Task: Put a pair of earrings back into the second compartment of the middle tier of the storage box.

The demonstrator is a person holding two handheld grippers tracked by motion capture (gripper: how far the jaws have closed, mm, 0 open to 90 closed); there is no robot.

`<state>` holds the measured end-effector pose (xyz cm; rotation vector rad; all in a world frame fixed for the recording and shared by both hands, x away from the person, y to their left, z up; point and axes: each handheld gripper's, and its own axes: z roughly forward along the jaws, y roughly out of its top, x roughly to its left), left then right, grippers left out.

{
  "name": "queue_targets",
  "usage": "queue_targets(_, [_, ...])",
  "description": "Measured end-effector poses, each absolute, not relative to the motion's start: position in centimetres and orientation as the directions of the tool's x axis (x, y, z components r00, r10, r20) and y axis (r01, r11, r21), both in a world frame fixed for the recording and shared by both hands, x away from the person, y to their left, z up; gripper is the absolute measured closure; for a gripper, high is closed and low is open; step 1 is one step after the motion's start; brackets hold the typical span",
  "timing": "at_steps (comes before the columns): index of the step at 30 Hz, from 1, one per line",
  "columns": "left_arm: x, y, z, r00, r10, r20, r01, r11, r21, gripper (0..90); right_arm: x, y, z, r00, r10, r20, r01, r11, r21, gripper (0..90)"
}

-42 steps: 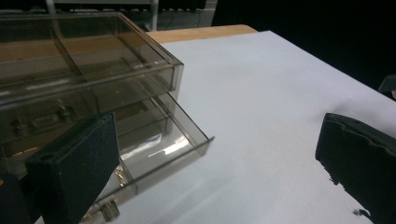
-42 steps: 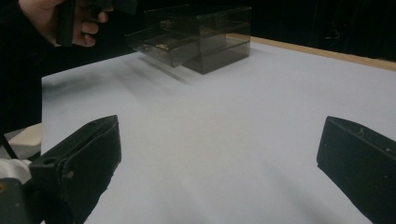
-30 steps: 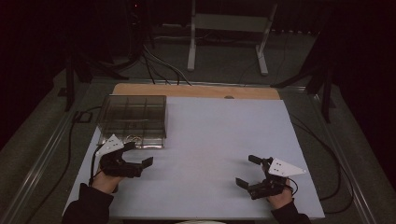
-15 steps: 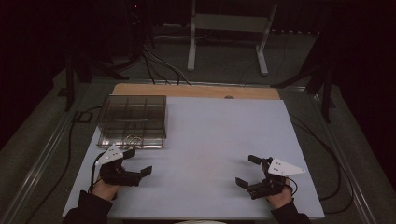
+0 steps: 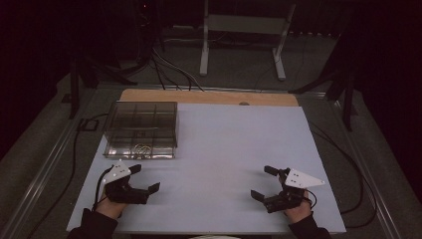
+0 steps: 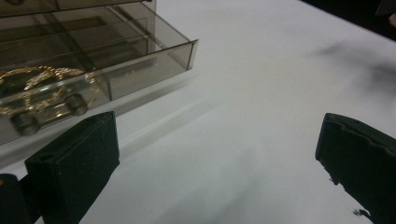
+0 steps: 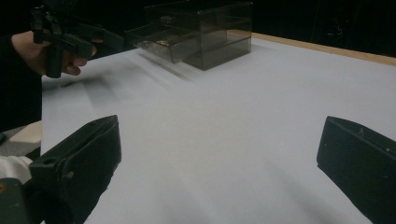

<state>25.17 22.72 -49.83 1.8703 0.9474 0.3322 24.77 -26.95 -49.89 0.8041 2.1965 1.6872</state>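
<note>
Since a second ago your left gripper has backed off the box toward you, from right at the drawer front to a spot near the table's front edge; the right gripper hasn't shifted. High view: the smoked clear drawer box sits at about 10 o'clock on the white table, its bottom drawer pulled out toward you with gold jewellery lying in it. The left gripper is at 7 o'clock, jaws spread and empty, just short of the drawer; the right is at 5 o'clock, jaws also spread and empty, well apart from the box. Left gripper view: both jaws stand wide with bare table between them; the open drawer is at 10 o'clock, and gold chain or ring pieces show through its front wall beside two round knobs. Right gripper view: jaws wide, nothing between; the box is far off at 12 o'clock, your left hand at 10 o'clock. My read: the drawer-open step is done and you're between moves. The next one is likely picking the jewellery out or pushing the drawer shut; either needs the left gripper back at the drawer, low and square to the front. No brands, labels or readable writing anywhere.
</note>
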Motion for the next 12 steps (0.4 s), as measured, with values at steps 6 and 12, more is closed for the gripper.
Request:
queue_targets(6, [24.7, 23.14, -50.15, 0.657, 0.739, -0.146, 0.453, -0.233, 0.86, 0.6, 24.8, -26.98, -49.9, -0.815, 0.566, 0.126, 0.268, 0.174, 0.948, 0.0])
queue_targets(12, [24.84, 23.22, -50.29, 0.646, 0.749, -0.149, 0.463, -0.23, 0.856, 0.6, 24.79, -27.0, -49.86, -0.814, 0.568, 0.124, 0.266, 0.174, 0.948, 0.0])
